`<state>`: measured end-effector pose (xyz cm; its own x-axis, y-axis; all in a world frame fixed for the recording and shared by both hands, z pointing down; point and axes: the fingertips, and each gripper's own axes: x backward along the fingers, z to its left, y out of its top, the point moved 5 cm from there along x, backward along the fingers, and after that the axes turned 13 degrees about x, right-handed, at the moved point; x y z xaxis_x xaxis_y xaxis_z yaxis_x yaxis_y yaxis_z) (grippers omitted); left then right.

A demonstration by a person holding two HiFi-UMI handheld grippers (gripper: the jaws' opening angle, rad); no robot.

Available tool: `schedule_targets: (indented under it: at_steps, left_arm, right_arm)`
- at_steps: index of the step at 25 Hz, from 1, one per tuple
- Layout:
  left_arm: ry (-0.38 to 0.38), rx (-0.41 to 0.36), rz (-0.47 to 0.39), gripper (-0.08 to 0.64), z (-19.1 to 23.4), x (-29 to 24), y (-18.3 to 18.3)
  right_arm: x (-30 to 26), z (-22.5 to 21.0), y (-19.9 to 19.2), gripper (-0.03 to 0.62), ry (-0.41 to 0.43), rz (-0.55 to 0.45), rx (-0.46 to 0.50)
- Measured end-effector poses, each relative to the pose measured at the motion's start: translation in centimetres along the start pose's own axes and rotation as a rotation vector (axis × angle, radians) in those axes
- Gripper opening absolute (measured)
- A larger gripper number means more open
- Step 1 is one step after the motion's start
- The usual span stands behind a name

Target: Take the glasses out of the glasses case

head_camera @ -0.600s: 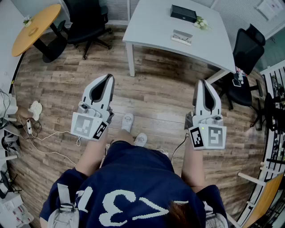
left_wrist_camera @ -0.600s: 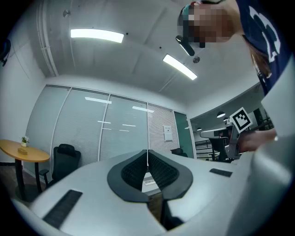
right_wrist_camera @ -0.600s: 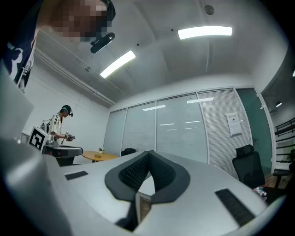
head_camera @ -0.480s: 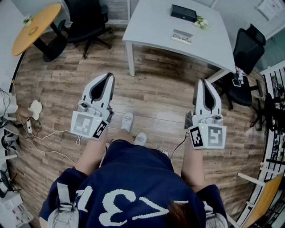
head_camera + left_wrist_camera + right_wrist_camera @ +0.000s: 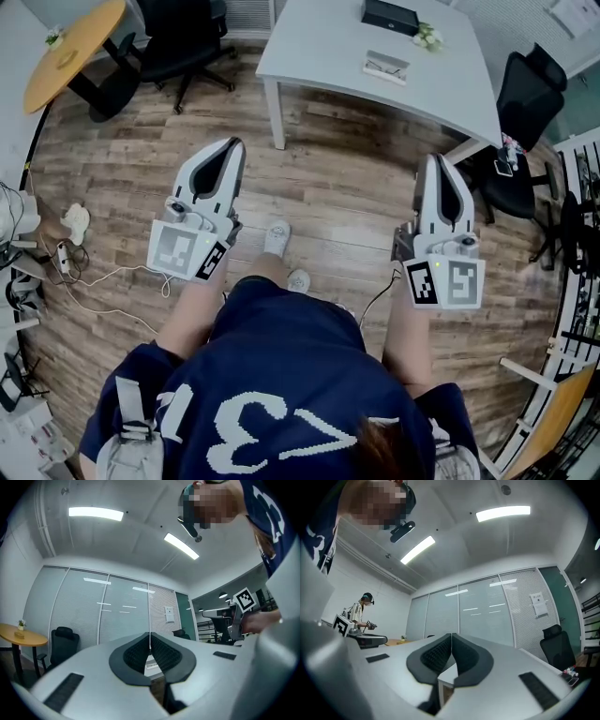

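Observation:
A black glasses case (image 5: 390, 16) lies at the far side of a white table (image 5: 319, 52) in the head view, well ahead of both grippers. A small pale flat item (image 5: 385, 68) lies nearer on the same table; I cannot tell what it is. My left gripper (image 5: 228, 147) and right gripper (image 5: 439, 161) are held over the wooden floor, short of the table. Both are shut, with nothing between the jaws. The left gripper view shows the left gripper (image 5: 150, 634) with pads pressed together. The right gripper (image 5: 451, 635) looks the same in its own view.
A round yellow table (image 5: 73, 52) and a black office chair (image 5: 178, 37) stand at the back left. Another black chair (image 5: 525, 103) is right of the white table. Cables (image 5: 94, 281) lie on the floor at left. Another person (image 5: 361, 609) stands far off.
Both grippers have shifted slightly forward toward the table, and one shoe has stepped ahead. The jaws stay shut.

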<state>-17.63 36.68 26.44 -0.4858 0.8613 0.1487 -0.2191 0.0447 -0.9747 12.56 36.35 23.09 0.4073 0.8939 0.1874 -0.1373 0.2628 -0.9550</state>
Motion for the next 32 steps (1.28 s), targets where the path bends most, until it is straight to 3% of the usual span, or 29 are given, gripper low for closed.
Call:
schedule_targets:
  at_steps: [10, 23, 32]
  left_arm:
    - [-0.021, 0.027, -0.004, 0.020, 6.0, -8.3, -1.0]
    - [-0.128, 0.034, -0.005, 0.020, 16.2, -23.5, 0.1]
    - [-0.104, 0.054, 0.023, 0.020, 19.0, -29.4, -1.7]
  right_arm:
    - [-8.7, -2.3, -2.5, 0.026, 0.000, 0.024, 0.010]
    - [-23.6, -7.6, -3.7, 0.027, -0.107, -0.024, 0.024]
    - [-29.4, -11.2, -7.1, 0.027, -0.093, 0.007, 0.004]
